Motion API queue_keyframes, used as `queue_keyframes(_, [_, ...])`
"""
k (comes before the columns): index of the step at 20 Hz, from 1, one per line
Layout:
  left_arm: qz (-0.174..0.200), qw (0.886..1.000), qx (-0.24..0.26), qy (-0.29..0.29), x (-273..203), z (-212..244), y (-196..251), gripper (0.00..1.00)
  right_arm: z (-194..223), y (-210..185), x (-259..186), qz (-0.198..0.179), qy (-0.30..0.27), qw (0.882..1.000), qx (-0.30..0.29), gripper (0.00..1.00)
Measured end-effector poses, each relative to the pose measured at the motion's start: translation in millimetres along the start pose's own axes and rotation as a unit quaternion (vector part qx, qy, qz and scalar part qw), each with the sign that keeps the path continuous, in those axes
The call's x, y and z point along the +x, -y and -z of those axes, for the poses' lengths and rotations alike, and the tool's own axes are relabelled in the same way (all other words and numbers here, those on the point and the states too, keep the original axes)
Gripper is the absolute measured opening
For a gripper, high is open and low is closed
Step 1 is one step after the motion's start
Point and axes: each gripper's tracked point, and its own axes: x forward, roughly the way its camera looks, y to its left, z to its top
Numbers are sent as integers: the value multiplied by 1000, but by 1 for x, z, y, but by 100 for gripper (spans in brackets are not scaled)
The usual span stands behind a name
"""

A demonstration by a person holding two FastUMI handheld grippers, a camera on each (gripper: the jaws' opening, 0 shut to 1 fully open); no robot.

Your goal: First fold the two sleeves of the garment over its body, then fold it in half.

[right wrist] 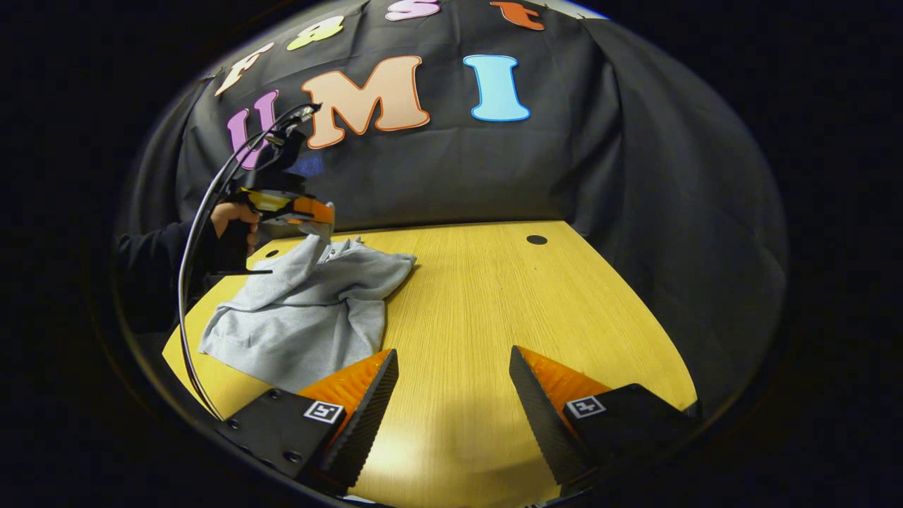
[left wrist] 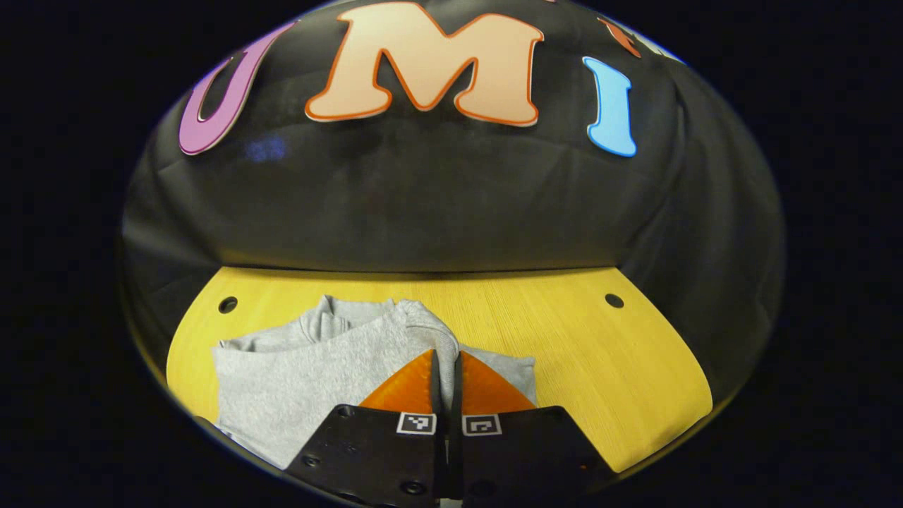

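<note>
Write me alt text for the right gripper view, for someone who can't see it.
The right gripper hangs open over a bare yellow wooden table. Farther off to the left in the view, the left gripper, held by a hand, lifts part of a grey garment off the table.

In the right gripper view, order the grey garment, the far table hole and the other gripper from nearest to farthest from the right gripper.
1. Grey garment, left, its hem beside the right gripper's left finger.
2. Left gripper, far left, lifting a pinched fold.
3. Table hole, near the back edge; close to call with 2.
</note>
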Motion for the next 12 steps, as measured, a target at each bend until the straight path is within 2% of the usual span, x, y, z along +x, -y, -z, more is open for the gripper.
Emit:
queue_keyframes(1, [2, 1000, 1, -16, 4, 10, 3, 0, 0, -1, 2, -4, -2, 1000, -1, 98])
queue_keyframes(3, [12, 999, 3, -43, 10, 28, 8, 0, -5, -5, 5, -14, 0, 1000, -2, 98])
queue_keyframes(5, [43, 998, -16, -47, 8, 28, 22, 7, -10, -15, 4, -24, 4, 1000, -5, 98])
queue_keyframes(7, [36, 999, -22, -23, 3, 19, 14, 69, -13, -25, 7, -32, 6, 999, -12, 95])
queue_keyframes(8, [31, 999, -22, -8, 5, 13, 7, 100, -14, -31, 9, -35, 6, 999, -14, 98])
queue_keyframes(9, [28, 999, -26, 5, -8, 5, -1, 93, -15, -38, 11, -39, 7, 999, -12, 98])
queue_keyframes(12, [19, 998, -38, 45, -37, -12, -31, 96, -26, -62, 22, -46, 11, 999, -4, 98])
